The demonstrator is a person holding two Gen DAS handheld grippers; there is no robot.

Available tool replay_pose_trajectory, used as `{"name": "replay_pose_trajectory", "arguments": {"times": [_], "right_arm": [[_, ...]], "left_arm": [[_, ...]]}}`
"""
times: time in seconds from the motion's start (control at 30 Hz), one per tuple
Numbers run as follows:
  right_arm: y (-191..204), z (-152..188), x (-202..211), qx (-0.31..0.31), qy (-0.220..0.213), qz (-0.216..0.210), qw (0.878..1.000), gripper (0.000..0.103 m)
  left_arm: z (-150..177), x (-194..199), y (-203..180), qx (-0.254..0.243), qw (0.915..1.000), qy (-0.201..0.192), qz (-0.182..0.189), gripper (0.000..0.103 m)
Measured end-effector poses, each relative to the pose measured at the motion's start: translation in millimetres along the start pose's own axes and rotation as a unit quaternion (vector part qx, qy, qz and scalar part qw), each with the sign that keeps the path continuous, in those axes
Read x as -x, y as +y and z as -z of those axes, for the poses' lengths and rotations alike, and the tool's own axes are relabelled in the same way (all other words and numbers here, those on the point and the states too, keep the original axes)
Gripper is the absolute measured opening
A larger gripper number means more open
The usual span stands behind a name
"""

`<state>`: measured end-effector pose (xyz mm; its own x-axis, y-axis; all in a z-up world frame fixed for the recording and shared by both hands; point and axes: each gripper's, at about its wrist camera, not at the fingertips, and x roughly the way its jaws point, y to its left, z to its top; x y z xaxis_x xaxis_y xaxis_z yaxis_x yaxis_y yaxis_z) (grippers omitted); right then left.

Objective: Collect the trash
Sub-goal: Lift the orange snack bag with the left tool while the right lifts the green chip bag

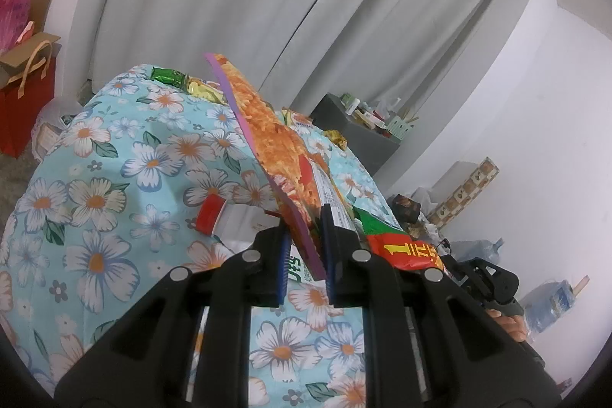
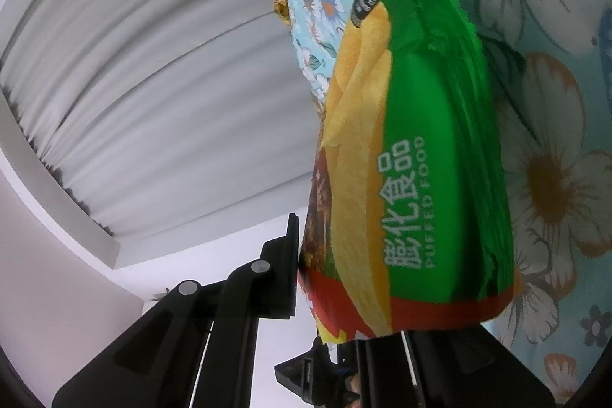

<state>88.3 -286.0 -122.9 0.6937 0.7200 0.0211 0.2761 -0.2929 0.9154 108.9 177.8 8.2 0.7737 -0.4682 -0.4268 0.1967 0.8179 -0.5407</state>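
My left gripper (image 1: 306, 251) is shut on an orange and purple snack bag (image 1: 273, 136), which stands up edge-on above the floral tablecloth (image 1: 114, 178). My right gripper (image 2: 325, 278) is shut on a green puffed-food chip bag (image 2: 420, 140), which fills most of the right wrist view and hides the right finger. That green and red bag also shows in the left wrist view (image 1: 405, 247), just right of my left gripper. More wrappers lie on the cloth: a green one (image 1: 166, 76), a gold one (image 1: 204, 90) and a red and white one (image 1: 214, 217).
A red gift bag (image 1: 26, 102) and cardboard boxes stand on the floor at the far left. A grey cabinet (image 1: 344, 129) with small bottles stands behind the table. Water bottles (image 1: 550, 304) and clutter lie along the right wall. Grey curtains hang behind.
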Motion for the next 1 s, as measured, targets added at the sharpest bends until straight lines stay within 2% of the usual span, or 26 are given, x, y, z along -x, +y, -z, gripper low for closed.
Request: {"name": "replay_pose_trajectory", "arguments": {"times": [0.33, 1.0], "right_arm": [[13, 2, -7, 0.024, 0.014, -0.011, 1.000, 0.007], [36, 24, -16, 0.062, 0.053, -0.034, 0.996, 0.007]], "left_arm": [[-7, 15, 0, 0.001, 0.9997, -0.023, 0.002, 0.008], [-23, 66, -5, 0.002, 0.9955, -0.095, -0.002, 0.004]]}}
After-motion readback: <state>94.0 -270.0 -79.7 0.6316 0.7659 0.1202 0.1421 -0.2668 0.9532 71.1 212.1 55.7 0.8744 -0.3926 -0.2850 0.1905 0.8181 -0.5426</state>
